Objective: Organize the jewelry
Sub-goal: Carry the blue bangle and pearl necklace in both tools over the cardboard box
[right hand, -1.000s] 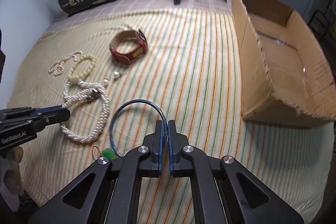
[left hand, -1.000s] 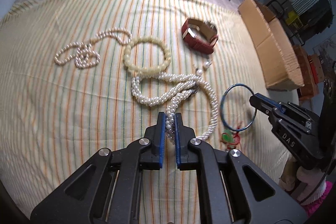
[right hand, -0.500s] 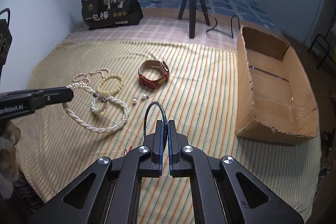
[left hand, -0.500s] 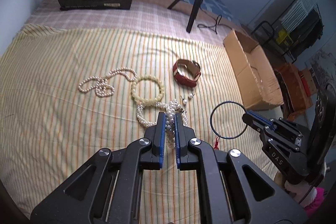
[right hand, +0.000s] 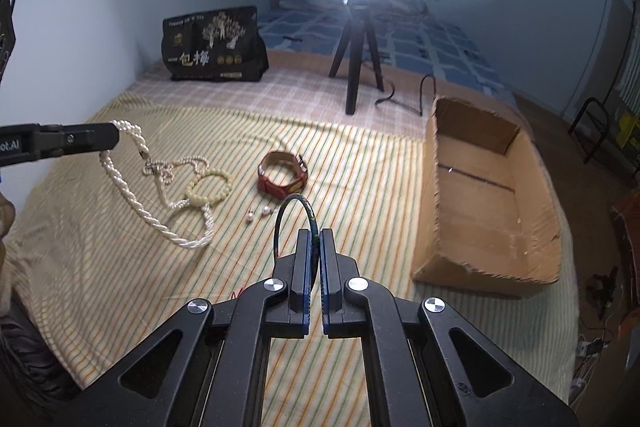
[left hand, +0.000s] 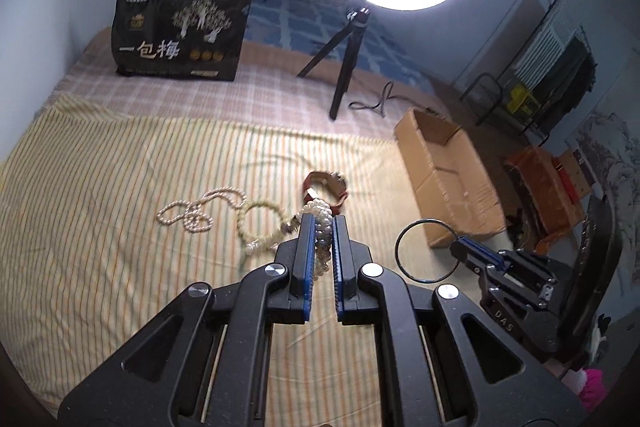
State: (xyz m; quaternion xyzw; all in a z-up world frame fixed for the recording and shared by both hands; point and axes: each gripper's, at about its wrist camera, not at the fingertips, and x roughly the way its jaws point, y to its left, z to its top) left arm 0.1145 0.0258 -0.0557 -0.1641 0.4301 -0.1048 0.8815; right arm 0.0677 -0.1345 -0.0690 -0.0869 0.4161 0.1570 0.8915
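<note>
My left gripper [left hand: 321, 223] is shut on the thick twisted pearl necklace [left hand: 322, 227] and holds it up; in the right wrist view the necklace [right hand: 152, 211] hangs from that gripper [right hand: 114, 137] with its lower loop on the striped cloth. My right gripper [right hand: 316, 233] is shut on a thin blue bangle [right hand: 294, 219], lifted above the cloth; it also shows in the left wrist view [left hand: 426, 251]. On the cloth lie a thin pearl strand [left hand: 192, 213], a pale bead bracelet [left hand: 260, 227], a red watch [right hand: 282, 175] and two pearl earrings [right hand: 256, 214].
An open cardboard box [right hand: 488, 195] stands on the right side of the bed. A ring light on a tripod [right hand: 358, 67] and a black printed bag [right hand: 214, 45] stand at the back. The bed edge and a rack [left hand: 552, 75] are to the right.
Both grippers have risen well above the cloth. The twisted pearl necklace and the blue bangle have been lifted with them, the bangle clear of the cloth.
</note>
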